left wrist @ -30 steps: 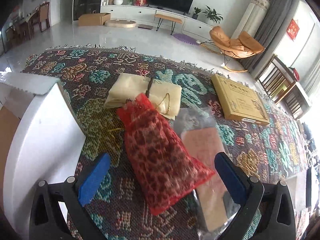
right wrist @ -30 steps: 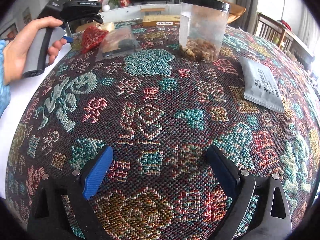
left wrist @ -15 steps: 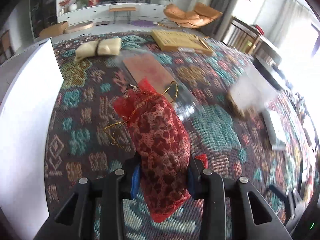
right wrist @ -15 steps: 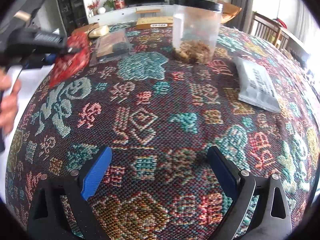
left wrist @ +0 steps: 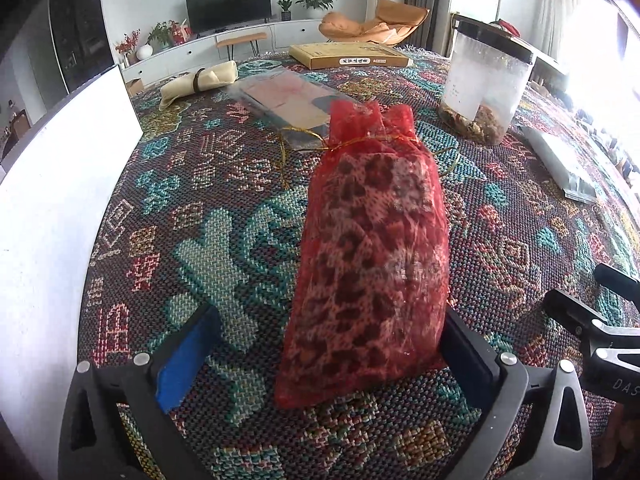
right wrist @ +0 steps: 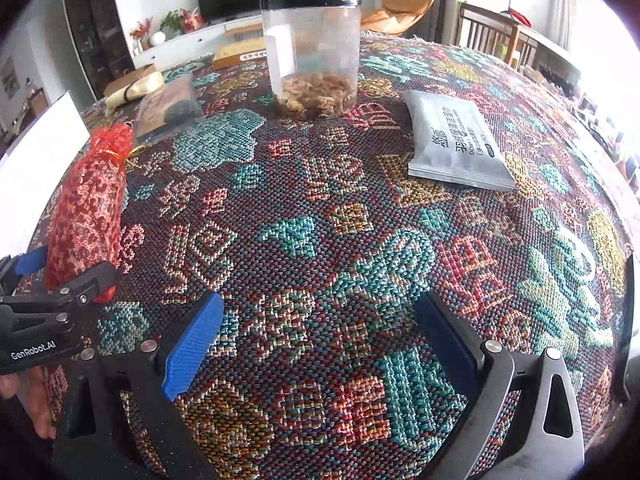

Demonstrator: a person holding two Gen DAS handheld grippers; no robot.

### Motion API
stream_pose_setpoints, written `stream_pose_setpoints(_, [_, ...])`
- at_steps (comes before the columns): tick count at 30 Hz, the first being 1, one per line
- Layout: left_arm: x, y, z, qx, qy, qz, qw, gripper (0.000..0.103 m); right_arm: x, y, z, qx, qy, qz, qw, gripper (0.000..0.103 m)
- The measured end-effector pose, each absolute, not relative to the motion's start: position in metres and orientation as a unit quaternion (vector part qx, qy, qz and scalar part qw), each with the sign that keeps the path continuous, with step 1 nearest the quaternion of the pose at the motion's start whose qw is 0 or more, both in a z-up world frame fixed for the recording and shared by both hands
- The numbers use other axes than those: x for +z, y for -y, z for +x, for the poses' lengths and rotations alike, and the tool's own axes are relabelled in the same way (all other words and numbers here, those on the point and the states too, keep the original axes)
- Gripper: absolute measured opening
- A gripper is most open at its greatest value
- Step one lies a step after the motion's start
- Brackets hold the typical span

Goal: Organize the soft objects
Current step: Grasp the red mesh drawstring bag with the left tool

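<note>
item: red mesh pouch [left wrist: 370,248], leopard-print filling, neck tied with gold cord. lies lengthwise on the patterned woven cloth [left wrist: 208,216], its closed end between the fingers of the left gripper [left wrist: 324,354].

left gripper: fingers spread wide; the right finger is touching or just beside the pouch, the blue-padded left finger [left wrist: 186,364] stands apart from it. nothing is clamped.

right gripper [right wrist: 320,344]: fingers spread wide over bare cloth, holding nothing.

seen in left wrist view only: white box edge [left wrist: 52,200] along the left; full length of the flat tan box [left wrist: 350,56] at the far side; part of the right gripper's black body at the lower right edge.

seen in right wrist view only: printed face of the grey sachet [right wrist: 456,144], lying flat right of the clear jar [right wrist: 314,52]; the left gripper [right wrist: 64,276] from the side, with the pouch [right wrist: 90,208] running away from it.

seen in both: clear jar [left wrist: 486,84] with black lid and brown contents at its bottom; clear flat packet [left wrist: 288,100] beyond the pouch's neck; rolled cream cloth [left wrist: 198,82] tied with a dark band, further back.
</note>
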State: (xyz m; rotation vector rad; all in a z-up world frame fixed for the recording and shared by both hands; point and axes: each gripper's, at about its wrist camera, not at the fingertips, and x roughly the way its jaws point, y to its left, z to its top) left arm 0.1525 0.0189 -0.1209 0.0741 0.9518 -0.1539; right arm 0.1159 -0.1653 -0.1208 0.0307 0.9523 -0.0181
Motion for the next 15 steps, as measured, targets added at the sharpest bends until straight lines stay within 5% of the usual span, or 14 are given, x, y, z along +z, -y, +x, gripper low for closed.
stream_pose_setpoints(15, [-0.1178, -0.0197, 0.1488, -0.073, -0.456, 0.036, 0.886, 0.103, -0.1211, 0.1661, 0.114, -0.009, -0.456, 0.017, 0.89, 0.099])
